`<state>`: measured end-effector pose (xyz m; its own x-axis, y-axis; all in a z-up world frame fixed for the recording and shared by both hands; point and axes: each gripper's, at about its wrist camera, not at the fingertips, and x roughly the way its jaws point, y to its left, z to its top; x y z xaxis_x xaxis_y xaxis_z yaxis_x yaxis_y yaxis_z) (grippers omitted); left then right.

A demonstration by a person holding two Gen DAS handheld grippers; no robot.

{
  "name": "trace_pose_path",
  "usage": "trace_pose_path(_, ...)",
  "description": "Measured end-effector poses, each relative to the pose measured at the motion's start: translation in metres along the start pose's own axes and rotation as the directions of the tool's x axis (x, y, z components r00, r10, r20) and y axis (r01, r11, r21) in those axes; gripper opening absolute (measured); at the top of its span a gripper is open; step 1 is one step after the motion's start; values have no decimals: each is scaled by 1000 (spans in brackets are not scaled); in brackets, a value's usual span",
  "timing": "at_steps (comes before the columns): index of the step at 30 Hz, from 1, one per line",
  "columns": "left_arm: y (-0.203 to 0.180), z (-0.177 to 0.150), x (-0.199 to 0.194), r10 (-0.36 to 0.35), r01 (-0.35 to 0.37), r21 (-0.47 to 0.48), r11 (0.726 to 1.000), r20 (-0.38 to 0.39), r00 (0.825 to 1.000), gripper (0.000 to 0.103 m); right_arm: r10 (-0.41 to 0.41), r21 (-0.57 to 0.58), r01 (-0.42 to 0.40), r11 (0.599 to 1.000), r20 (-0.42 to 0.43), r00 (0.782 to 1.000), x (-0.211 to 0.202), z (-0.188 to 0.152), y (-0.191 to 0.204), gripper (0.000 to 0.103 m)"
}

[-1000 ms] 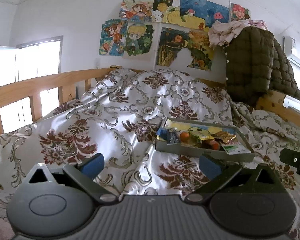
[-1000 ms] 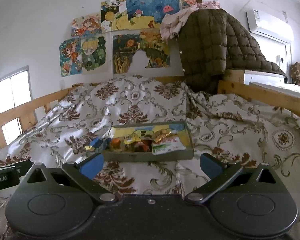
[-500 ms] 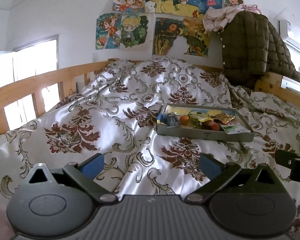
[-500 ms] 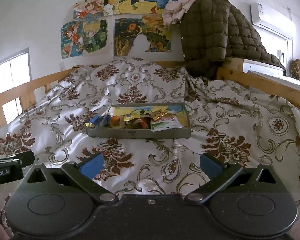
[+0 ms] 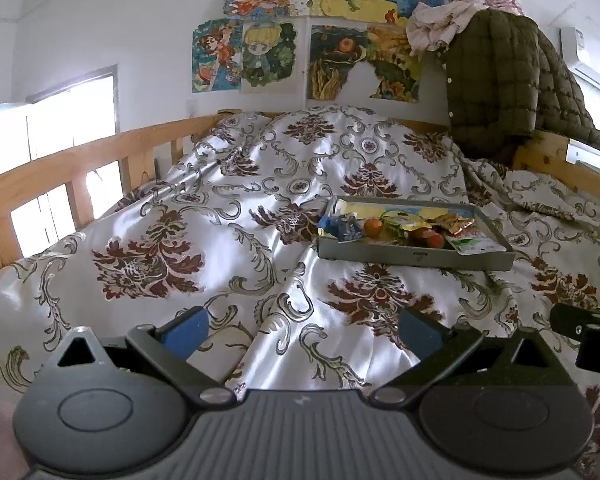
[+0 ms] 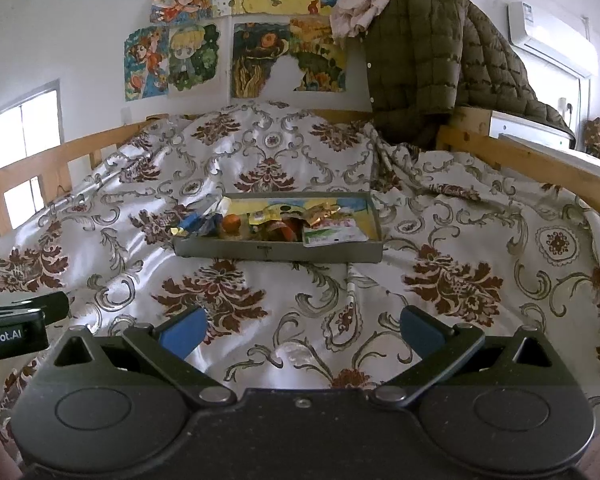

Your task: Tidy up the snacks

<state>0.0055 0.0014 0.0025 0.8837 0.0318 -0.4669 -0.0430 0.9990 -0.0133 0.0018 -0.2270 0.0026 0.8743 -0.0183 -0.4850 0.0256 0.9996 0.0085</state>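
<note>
Snacks (image 6: 284,222) fill a tray (image 6: 276,251) on the bed (image 6: 260,160), mid-frame, well beyond both tongs: left tongs (image 5: 300,330) and right tongs (image 6: 300,330) spread wide, holding nothing.

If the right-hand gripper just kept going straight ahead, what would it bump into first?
Probably the near wall of the shallow grey snack tray on the floral satin bedspread. The open right gripper points roughly at it, though it might graze the cloth first; depth is unclear.
</note>
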Motion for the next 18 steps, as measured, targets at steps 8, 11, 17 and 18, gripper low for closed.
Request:
trace_pose_path(8,1,-1,0,3,-3,1,1000,0,1000,103,-4,-4,4,1000,-12,1000,2,0,0,102)
trace_pose_path(11,2,-2,1,1,-1,-4,1000,-2,1000,103,-5,-7,4,1000,-14,1000,3,-1,0,102)
trace_pose_path(17,6,-3,2,0,0,-6,1000,-5,1000,103,-5,-8,5,1000,-18,1000,4,-2,0,102)
trace_pose_path(18,5,-2,2,-1,1,-6,1000,-5,1000,103,-6,-9,6,1000,-20,1000,4,-3,0,102)
